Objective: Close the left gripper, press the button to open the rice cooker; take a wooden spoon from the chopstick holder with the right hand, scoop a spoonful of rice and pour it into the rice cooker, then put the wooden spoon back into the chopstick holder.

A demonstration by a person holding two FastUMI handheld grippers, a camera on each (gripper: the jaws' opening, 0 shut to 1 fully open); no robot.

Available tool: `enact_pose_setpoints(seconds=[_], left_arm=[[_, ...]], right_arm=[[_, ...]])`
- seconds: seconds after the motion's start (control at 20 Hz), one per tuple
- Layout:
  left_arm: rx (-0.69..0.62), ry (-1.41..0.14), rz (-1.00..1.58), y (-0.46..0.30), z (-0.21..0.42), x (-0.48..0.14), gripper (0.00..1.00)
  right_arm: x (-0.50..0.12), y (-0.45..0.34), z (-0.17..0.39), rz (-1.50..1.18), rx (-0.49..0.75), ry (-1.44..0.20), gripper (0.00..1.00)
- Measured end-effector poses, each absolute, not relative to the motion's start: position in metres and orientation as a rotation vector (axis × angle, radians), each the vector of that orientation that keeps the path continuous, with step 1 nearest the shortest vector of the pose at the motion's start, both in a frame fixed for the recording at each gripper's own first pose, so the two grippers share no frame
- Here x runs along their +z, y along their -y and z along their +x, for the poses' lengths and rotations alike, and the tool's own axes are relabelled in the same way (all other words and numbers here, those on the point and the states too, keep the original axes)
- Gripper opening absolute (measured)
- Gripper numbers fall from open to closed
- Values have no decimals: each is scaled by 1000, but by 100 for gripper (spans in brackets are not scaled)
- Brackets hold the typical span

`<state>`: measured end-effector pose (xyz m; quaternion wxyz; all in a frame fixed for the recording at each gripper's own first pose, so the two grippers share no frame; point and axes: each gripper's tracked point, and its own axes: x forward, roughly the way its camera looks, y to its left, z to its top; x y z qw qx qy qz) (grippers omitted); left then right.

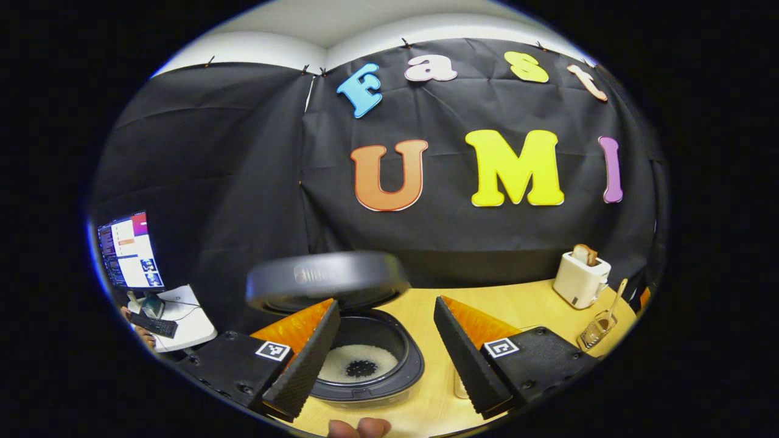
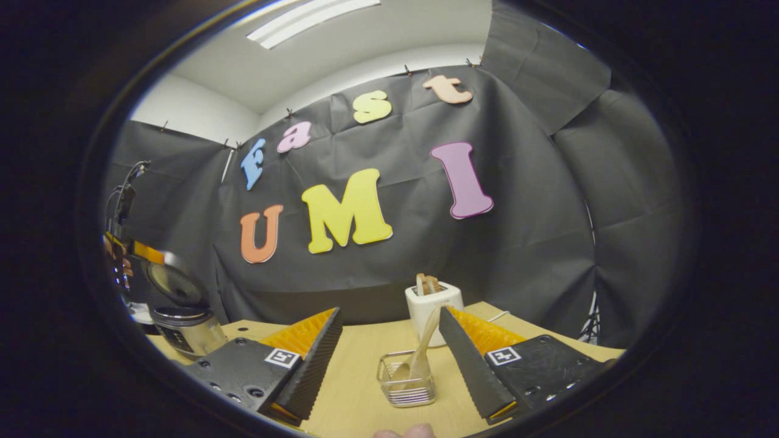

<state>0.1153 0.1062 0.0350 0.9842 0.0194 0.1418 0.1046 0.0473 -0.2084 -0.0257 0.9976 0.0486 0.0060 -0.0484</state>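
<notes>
The rice cooker (image 1: 365, 371) stands just beyond my left gripper (image 1: 389, 340), whose fingers are spread wide and hold nothing. Its grey lid (image 1: 327, 277) is raised and the inner pot (image 1: 359, 364) shows white rice at the bottom. In the right gripper view the rice cooker (image 2: 185, 328) sits at the far left with the lid (image 2: 173, 281) up. A clear chopstick holder (image 2: 406, 382) with a wooden spoon (image 2: 420, 359) leaning in it stands on the table between the spread fingers of my right gripper (image 2: 389, 359), a short way ahead. In the left gripper view the holder (image 1: 597, 330) and spoon (image 1: 616, 298) are at the far right.
A white toaster (image 2: 433, 304) with a slice of bread stands behind the holder; the toaster (image 1: 581, 277) is at the back right in the left gripper view. The wooden table (image 1: 523, 304) carries all these. A monitor (image 1: 129, 252) and a keyboard (image 1: 153, 325) sit off to the left.
</notes>
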Motion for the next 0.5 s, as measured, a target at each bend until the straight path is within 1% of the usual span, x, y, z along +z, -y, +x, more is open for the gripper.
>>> enact_pose_setpoints(seconds=[0.25,0.45,0.5], left_arm=[[193,-244,16,-96,104,22,99],[195,-181,28,-89,91,19,99],[194,-171,24,-86,89,18,95]], right_arm=[[-21,221,48,53,-124,-2,95],[-40,227,59,72,-120,-85,95],[-46,229,62,76,-119,-104,92]])
